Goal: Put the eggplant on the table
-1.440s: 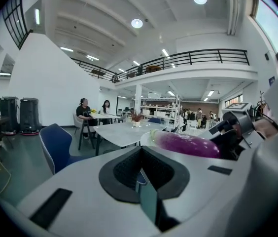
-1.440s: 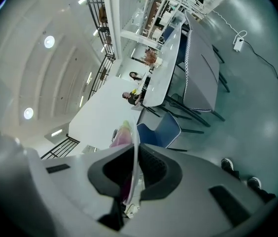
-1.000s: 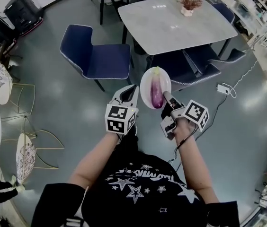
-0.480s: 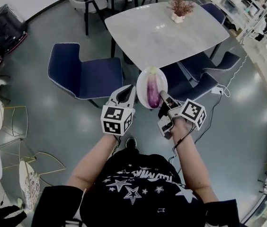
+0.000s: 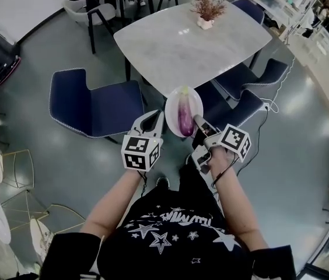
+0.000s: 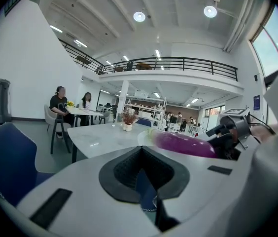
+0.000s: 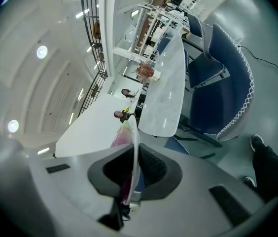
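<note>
Eggplant [image 5: 185, 114] in transit, table [image 5: 170, 39] ahead
Right gripper [image 5: 198, 122] pinches the plate [image 5: 170, 105] rim, eggplant beyond its fingertips; left gripper [image 5: 153, 119] closed, empty. Next: keep level, lower onto table.

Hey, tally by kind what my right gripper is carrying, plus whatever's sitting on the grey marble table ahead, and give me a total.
white round plate: 1
purple eggplant: 1
reddish potted plant in a white pot: 1
Total: 3
</note>
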